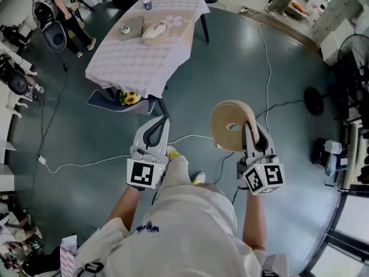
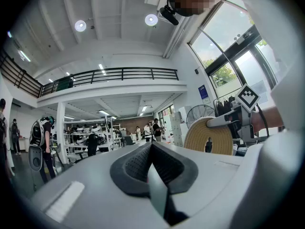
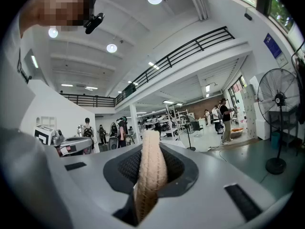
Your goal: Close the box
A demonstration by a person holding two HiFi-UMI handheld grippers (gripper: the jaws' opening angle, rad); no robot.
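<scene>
Right gripper view showed the right gripper clamped on a round woven lid; jaws of the left gripper sat together, empty.

The right gripper covers part of the lid. Items on the table are too small to tell. Its cloth half hides a yellow thing. The picture's edge cuts the fan.
</scene>
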